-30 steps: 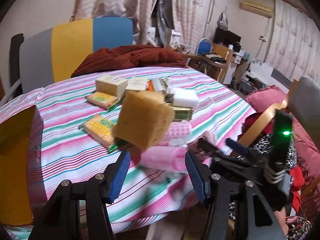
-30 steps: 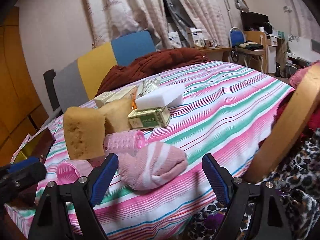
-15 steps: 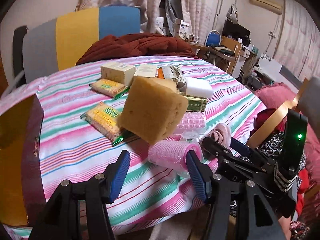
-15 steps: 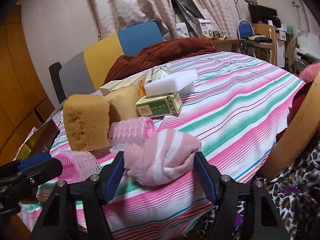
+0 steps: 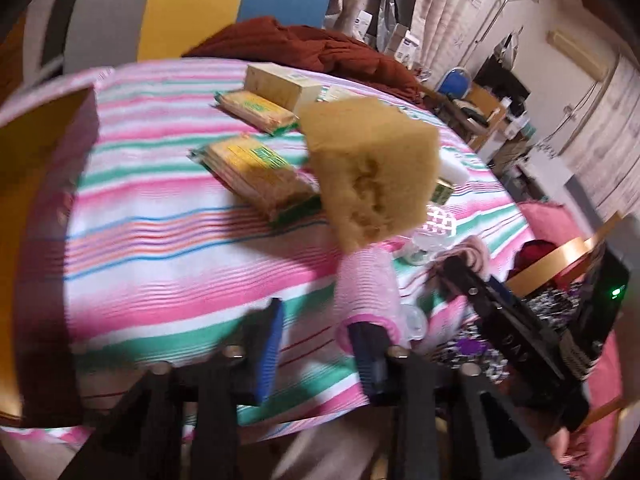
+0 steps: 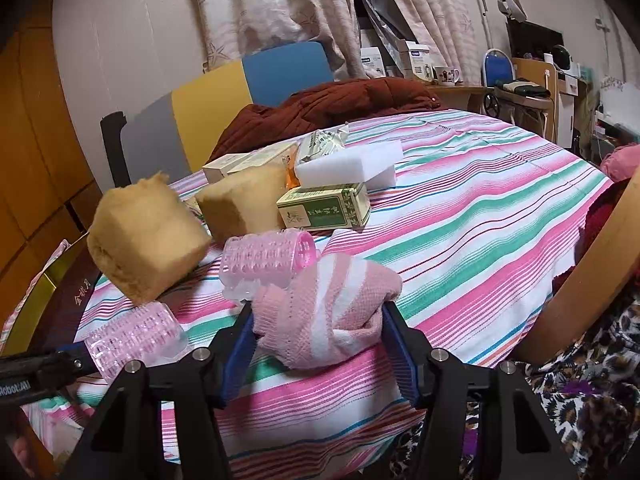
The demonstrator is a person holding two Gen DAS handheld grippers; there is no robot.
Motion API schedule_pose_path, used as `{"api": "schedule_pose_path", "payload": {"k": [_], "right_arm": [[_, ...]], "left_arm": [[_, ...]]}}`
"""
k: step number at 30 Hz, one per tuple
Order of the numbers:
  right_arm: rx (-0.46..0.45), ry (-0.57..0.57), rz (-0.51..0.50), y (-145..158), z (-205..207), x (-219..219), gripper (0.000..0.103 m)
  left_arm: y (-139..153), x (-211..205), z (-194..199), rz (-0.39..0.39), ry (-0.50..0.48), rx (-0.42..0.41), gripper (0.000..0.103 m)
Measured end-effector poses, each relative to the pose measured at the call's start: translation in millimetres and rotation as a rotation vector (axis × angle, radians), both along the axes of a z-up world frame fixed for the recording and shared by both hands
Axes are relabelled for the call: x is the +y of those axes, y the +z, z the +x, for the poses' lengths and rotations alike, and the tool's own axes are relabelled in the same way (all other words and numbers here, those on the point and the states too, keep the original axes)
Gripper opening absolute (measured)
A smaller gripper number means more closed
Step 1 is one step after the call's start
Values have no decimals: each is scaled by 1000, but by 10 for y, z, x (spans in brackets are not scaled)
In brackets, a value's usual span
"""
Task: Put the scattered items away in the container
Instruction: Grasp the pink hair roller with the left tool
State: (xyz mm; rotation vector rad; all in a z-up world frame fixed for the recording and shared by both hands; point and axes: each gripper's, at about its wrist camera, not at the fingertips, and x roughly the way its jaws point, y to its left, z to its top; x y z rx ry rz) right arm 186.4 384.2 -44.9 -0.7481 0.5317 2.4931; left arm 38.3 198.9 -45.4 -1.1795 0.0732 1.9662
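My right gripper [image 6: 318, 344] is shut on a pink and white striped sock [image 6: 328, 312] at the near edge of the striped table [image 6: 480, 216]. My left gripper [image 5: 316, 340] is open; its right finger [image 5: 366, 356] touches the end of a pink hair roller [image 5: 366, 288], which also shows in the right wrist view [image 6: 134, 338]. A big yellow sponge [image 5: 372, 168] stands tilted just behind that roller. A second pink roller [image 6: 268, 258] lies behind the sock. The dark box with a gold inside [image 5: 36, 184] stands at the table's left edge.
Further back lie a second sponge [image 6: 244, 202], a green box [image 6: 324, 212], a white foam block [image 6: 348, 166], two yellow packets [image 5: 256, 168], a cream carton [image 5: 280, 84] and a brown blanket [image 6: 328, 108]. A wooden chair back [image 6: 592, 280] stands at the right.
My right gripper has closed on the striped sock. My left gripper has moved forward and swung right, so its right finger now meets the near roller; the view is blurred by motion.
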Motion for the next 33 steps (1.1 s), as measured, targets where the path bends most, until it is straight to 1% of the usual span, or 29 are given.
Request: {"api": "schedule_pose_path", "payload": {"k": [1, 2, 3, 5, 8, 10, 11, 16, 19, 22, 26, 27, 29, 31, 33], "right_arm": [[3, 0, 1, 5, 2, 1, 58], [6, 0, 2, 12, 5, 3, 56], [9, 1, 3, 18, 9, 2, 54], [20, 5, -1, 37, 18, 4, 53], [46, 18, -21, 80, 28, 10, 53], [76, 38, -29, 128, 32, -15, 53], [83, 45, -19, 155, 30, -38, 53], [95, 46, 8, 215, 15, -86, 53], [96, 37, 10, 225, -26, -55, 53], [82, -3, 16, 205, -127, 70, 53], [71, -31, -39, 144, -272, 295, 61], [68, -41, -49, 140, -287, 325, 66], [85, -50, -59, 180, -267, 356, 73], [107, -70, -23, 264, -200, 333, 78], [169, -80, 34, 408, -84, 258, 87]], "left_arm": [[-16, -2, -8, 16, -8, -16, 18], [-21, -9, -11, 31, -15, -26, 11], [-5, -24, -2, 47, -21, -28, 8], [37, -56, 19, 78, -33, -26, 6], [213, -128, 99, 126, -66, 40, 5], [268, -188, 111, 141, -70, 53, 5], [278, -224, 100, 147, -64, 50, 6], [225, -431, -93, 186, 5, -36, 5], [210, -570, -164, 187, 44, -31, 5], [176, -633, -218, 186, 67, -40, 5], [127, -710, -285, 185, 94, -55, 5], [104, -716, -290, 184, 95, -66, 5], [75, -718, -291, 182, 94, -76, 5], [67, -718, -284, 177, 90, -75, 5], [48, -711, -285, 173, 89, -74, 5]]}}
